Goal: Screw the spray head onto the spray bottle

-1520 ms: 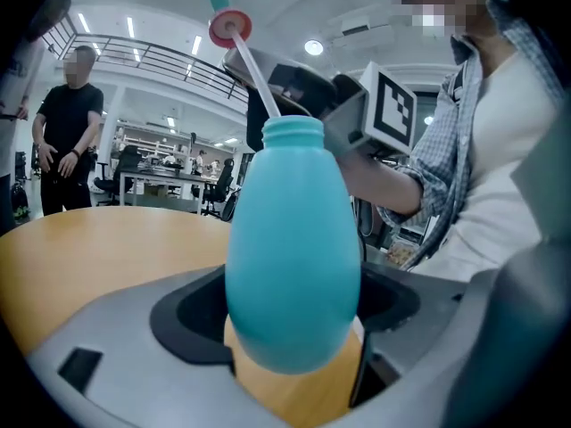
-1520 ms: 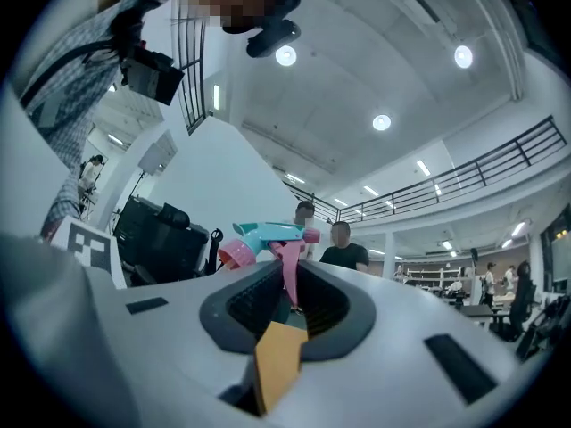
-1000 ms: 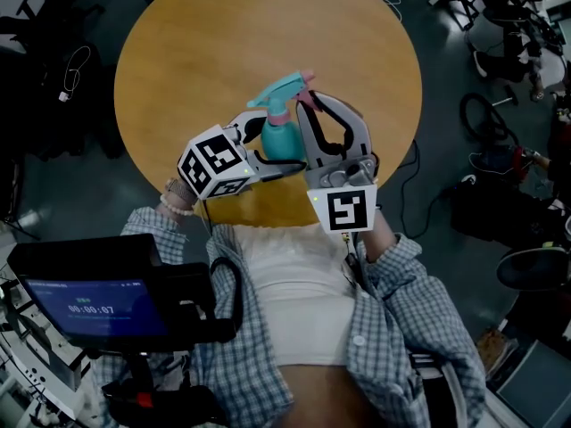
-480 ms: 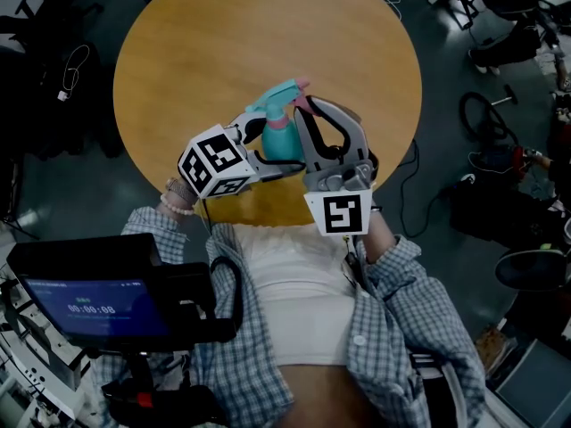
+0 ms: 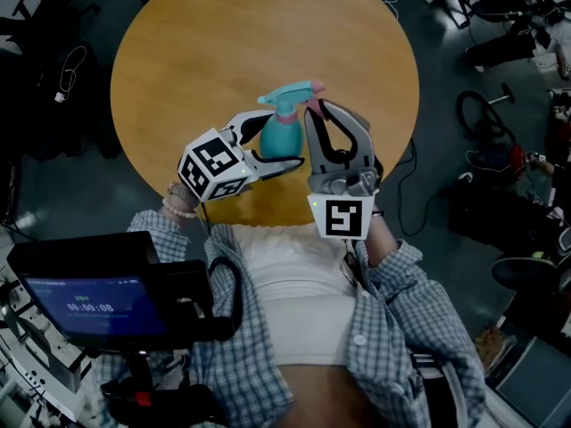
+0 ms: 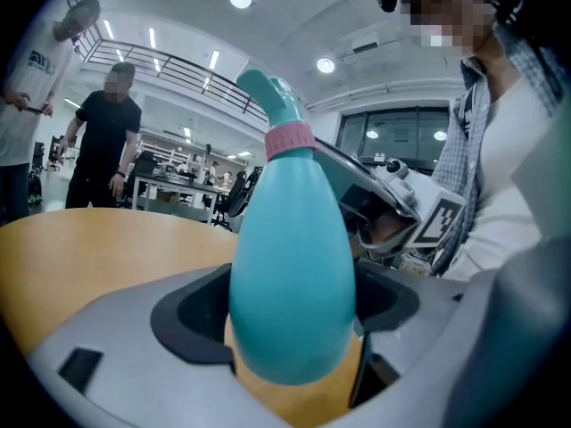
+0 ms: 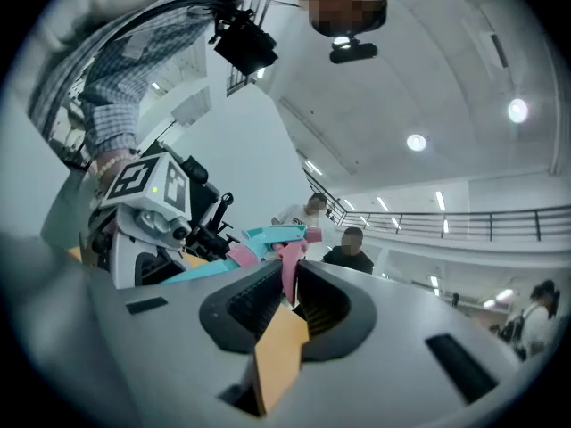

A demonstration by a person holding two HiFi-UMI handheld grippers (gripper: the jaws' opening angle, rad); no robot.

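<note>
My left claw (image 5: 284,137) spread wide, clamping teal plastic teardrop spray bottle (image 6: 290,239) over round wooden worktop (image 5: 223,52), near its 6 o'clock edge. My right claw (image 7: 287,300), nearly closed, pinches pink trigger (image 7: 290,270) of teal spray head (image 5: 290,94). Judged: tightening stage. Next: twist head, bottle steady.

We see the teal, teardrop-shaped spray bottle (image 5: 282,139) (image 6: 290,266) held near upright over the near edge of the worktop (image 5: 223,43), its belly gripped in the jaws of the left gripper (image 5: 268,141) (image 6: 290,328); the teal spray head (image 5: 290,94) (image 6: 272,92) (image 7: 272,234) sits on its pink collar (image 6: 290,139), pink trigger (image 7: 290,266) pinched by the right gripper (image 5: 312,107) (image 7: 290,297).
</note>
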